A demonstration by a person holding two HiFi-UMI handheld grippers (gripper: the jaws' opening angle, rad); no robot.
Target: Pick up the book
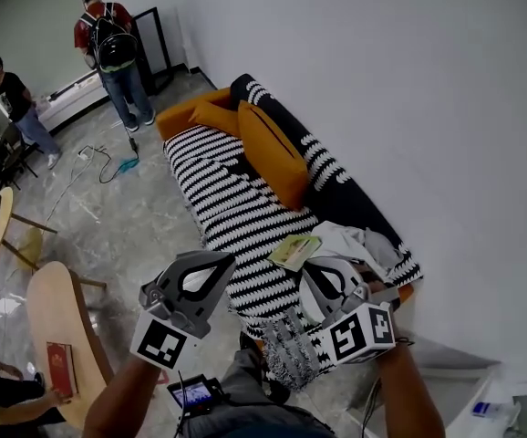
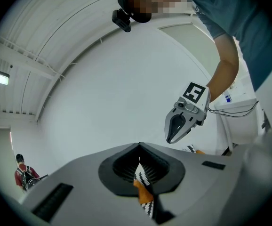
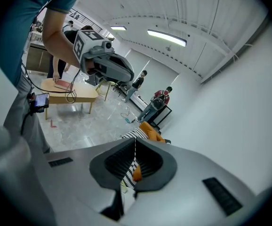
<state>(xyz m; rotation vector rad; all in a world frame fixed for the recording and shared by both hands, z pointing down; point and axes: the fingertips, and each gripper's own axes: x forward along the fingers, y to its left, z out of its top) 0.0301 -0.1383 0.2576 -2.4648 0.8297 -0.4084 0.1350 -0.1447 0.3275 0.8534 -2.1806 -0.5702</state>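
Near the centre of the head view, the book (image 1: pixel 295 250) lies flat on the striped sofa (image 1: pixel 236 208), just above my right gripper (image 1: pixel 311 270). The right and left gripper (image 1: pixel 220 263) both have their fingers (image 3: pixel 117 161) together, holding nothing. The book looks thin, light and floppy, so I'd pinch its near edge.

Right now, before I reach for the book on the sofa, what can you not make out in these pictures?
Book: head view, cover print too small to read; in the gripper views the left claw and right claw block most of the sofa, book not found.
White cloth: head view, near part covered by the right claw.
Red thing on the round table: head view, too small to name.
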